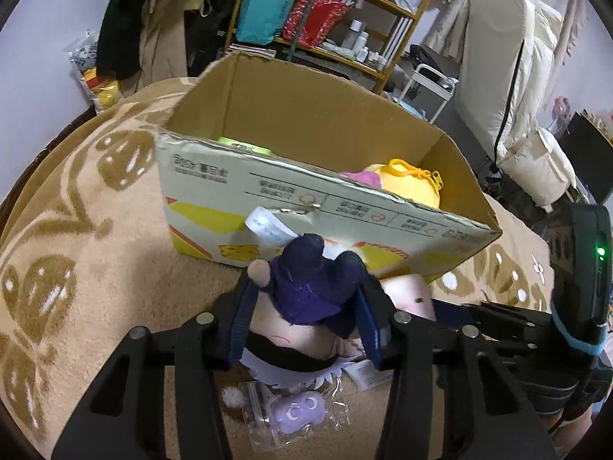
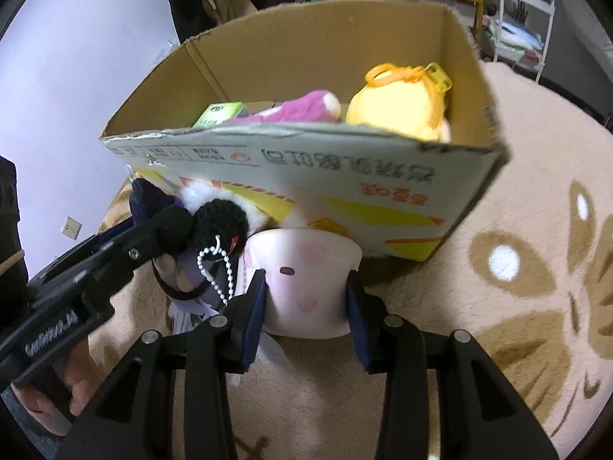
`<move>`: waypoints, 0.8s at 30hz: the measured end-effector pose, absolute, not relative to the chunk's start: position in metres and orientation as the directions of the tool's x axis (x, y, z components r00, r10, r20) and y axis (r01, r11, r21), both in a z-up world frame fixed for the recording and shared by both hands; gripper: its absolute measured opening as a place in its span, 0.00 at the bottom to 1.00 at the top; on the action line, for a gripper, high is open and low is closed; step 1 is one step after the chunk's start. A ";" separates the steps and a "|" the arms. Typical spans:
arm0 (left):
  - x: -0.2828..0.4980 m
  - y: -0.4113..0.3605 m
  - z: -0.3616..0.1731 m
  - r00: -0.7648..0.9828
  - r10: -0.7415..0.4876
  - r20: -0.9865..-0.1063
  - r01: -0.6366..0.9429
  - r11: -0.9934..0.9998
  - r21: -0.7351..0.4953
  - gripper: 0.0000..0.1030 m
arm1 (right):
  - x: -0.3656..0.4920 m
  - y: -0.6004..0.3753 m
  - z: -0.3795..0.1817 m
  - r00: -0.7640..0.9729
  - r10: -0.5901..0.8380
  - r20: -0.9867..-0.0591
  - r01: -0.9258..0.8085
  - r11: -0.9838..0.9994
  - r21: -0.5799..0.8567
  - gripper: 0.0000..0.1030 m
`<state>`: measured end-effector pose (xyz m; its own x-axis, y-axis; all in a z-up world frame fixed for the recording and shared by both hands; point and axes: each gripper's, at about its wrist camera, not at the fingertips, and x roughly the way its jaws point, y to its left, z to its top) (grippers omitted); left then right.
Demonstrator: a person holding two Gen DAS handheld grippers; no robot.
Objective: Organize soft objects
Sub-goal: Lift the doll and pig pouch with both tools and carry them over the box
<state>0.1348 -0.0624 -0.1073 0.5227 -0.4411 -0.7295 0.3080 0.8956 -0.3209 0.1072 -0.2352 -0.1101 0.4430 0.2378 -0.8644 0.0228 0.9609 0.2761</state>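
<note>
An open cardboard box (image 1: 299,195) (image 2: 306,161) stands on the beige rug, holding a yellow plush (image 1: 410,184) (image 2: 398,111), a pink plush (image 2: 299,111) and a green carton (image 2: 220,113). My left gripper (image 1: 306,287) is shut on a plush doll in purple clothes (image 1: 310,287), held just in front of the box's near wall; the doll also shows in the right wrist view (image 2: 191,268). My right gripper (image 2: 306,291) is shut on a pale pink cat-paw plush (image 2: 306,280), also close to the box front; it shows in the left wrist view (image 1: 412,295).
A small purple toy in a clear bag (image 1: 295,414) lies on the rug (image 1: 95,268) below my left gripper. A wooden shelf (image 1: 325,38) with bags and bottles, hanging clothes, a white cart (image 2: 525,19) and a white recliner (image 1: 509,88) stand behind the box.
</note>
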 end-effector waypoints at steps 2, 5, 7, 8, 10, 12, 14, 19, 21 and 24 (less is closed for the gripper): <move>0.133 -0.061 -0.105 0.536 -0.429 -0.727 0.304 0.902 -0.308 0.45 | 0.102 -0.240 -0.106 0.455 0.231 -0.860 0.034 0.961 0.276 0.40; 0.128 -0.063 -0.100 0.564 -0.402 -0.722 0.307 0.913 -0.268 0.45 | 0.098 -0.246 -0.099 0.473 0.223 -0.852 0.043 0.961 0.275 0.40; 0.124 -0.064 -0.098 0.584 -0.385 -0.715 0.305 0.920 -0.246 0.45 | 0.094 -0.249 -0.094 0.490 0.213 -0.845 0.047 0.962 0.269 0.40; 0.122 -0.063 -0.095 0.596 -0.376 -0.709 0.301 0.924 -0.236 0.45 | 0.091 -0.251 -0.091 0.499 0.211 -0.841 0.047 0.962 0.269 0.40; 0.119 -0.060 -0.091 0.611 -0.367 -0.701 0.291 0.928 -0.232 0.45 | 0.087 -0.253 -0.086 0.513 0.208 -0.833 0.048 0.962 0.270 0.40; 0.115 -0.055 -0.087 0.630 -0.355 -0.691 0.277 0.934 -0.227 0.45 | 0.084 -0.254 -0.080 0.529 0.201 -0.825 0.051 0.962 0.267 0.40; 0.109 -0.050 -0.080 0.656 -0.338 -0.675 0.260 0.940 -0.219 0.45 | 0.078 -0.255 -0.075 0.551 0.187 -0.814 0.052 0.965 0.257 0.40; 0.098 -0.035 -0.065 0.705 -0.314 -0.636 0.231 0.949 -0.213 0.45 | 0.068 -0.257 -0.058 0.616 0.153 -0.772 0.058 0.970 0.238 0.40; 0.092 -0.030 -0.058 0.729 -0.300 -0.616 0.218 0.954 -0.206 0.45 | 0.064 -0.257 -0.051 0.641 0.138 -0.755 0.061 0.971 0.230 0.40; 0.082 -0.025 -0.047 0.766 -0.273 -0.582 0.198 0.962 -0.189 0.45 | 0.057 -0.257 -0.040 0.682 0.112 -0.722 0.064 0.975 0.212 0.40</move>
<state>0.0820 -0.0250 -0.0471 0.7658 -0.2725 -0.5825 0.1984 0.9617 -0.1891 0.0569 -0.2569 -0.0396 0.6823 0.1120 -0.7224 0.0639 0.9753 0.2116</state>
